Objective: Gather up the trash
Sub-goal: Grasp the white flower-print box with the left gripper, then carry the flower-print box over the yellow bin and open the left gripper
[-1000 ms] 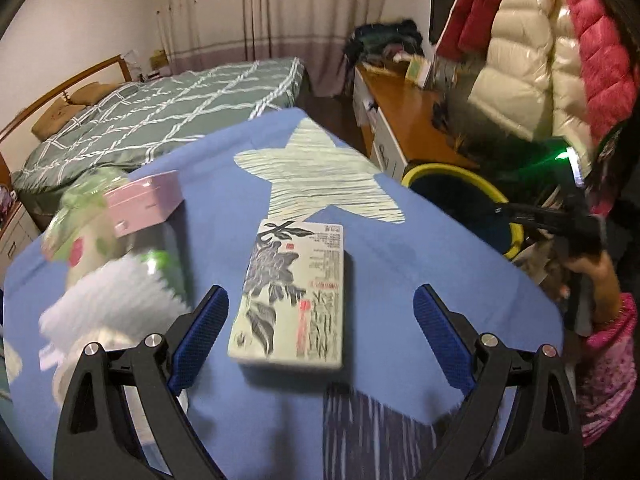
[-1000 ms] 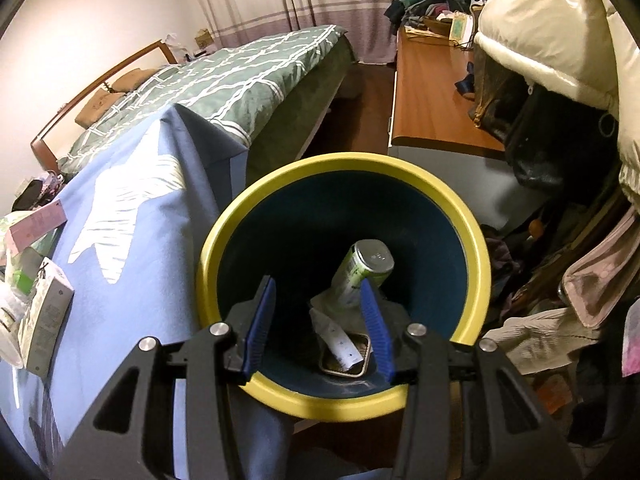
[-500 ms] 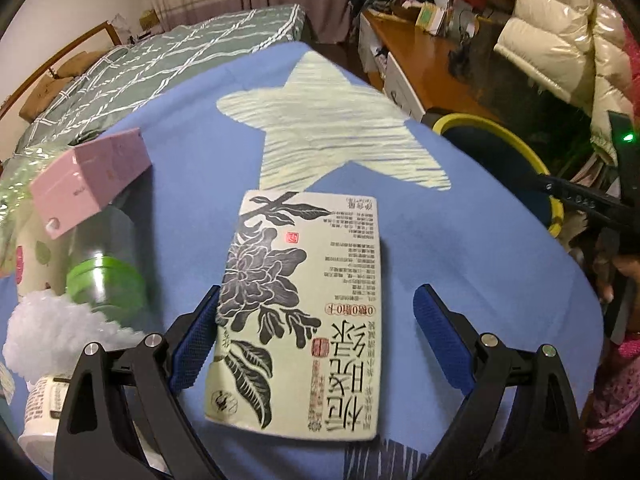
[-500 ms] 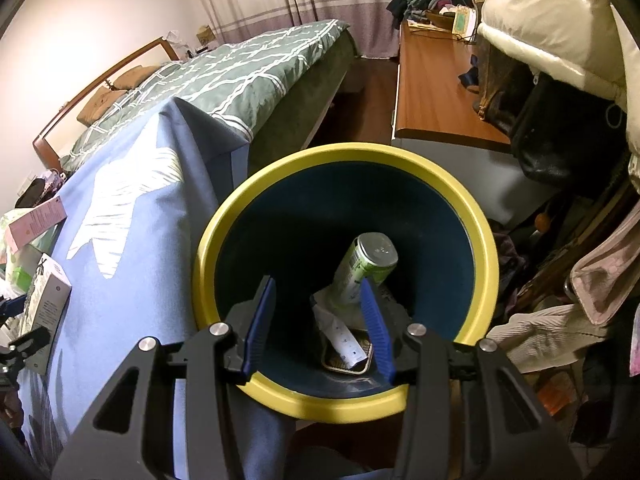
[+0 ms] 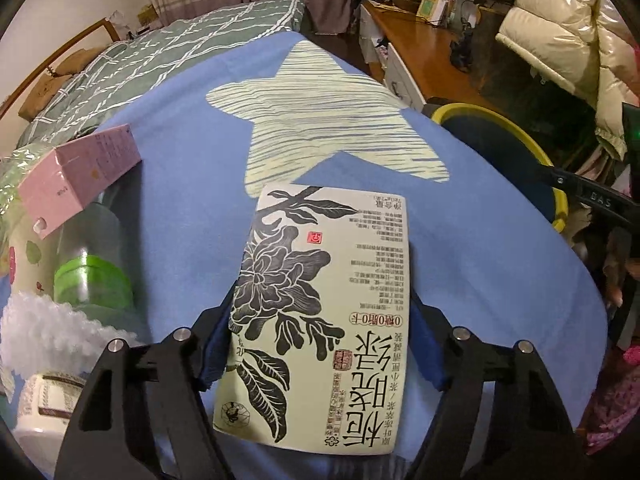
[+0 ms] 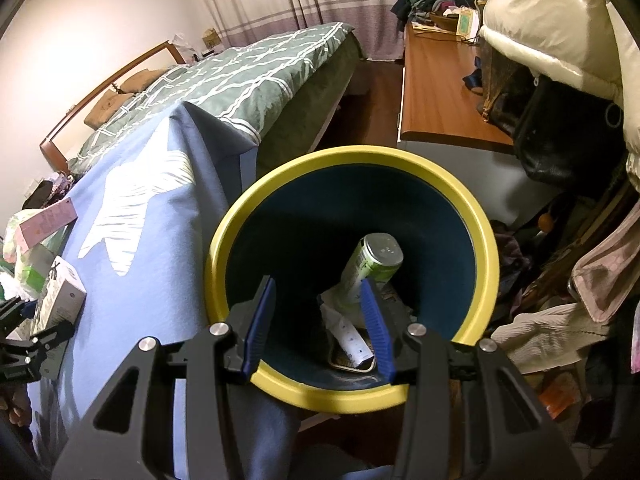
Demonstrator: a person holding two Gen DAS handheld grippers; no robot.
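A cream tea carton with a black flower print [image 5: 324,304] lies flat on the blue cloth. My left gripper [image 5: 320,340] has closed onto its long sides, blue pads touching both edges. The carton also shows in the right wrist view [image 6: 60,300]. My right gripper [image 6: 318,320] is open and empty, hovering over the yellow-rimmed bin [image 6: 240,216]. The bin holds a green can [image 6: 370,268] and a wrapper [image 6: 348,332]. The bin also shows in the left wrist view [image 5: 532,148] past the cloth's right edge.
Left of the carton sit a pink box [image 5: 76,176], a green-lidded clear jar [image 5: 92,276], white foam [image 5: 48,328] and a cup [image 5: 44,404]. A bed [image 6: 240,76] lies behind, a wooden desk [image 6: 440,88] and coats [image 6: 560,40] to the right.
My left gripper has moved forward over the carton and closed its pads onto the carton's sides. My right gripper has stayed open above the bin.
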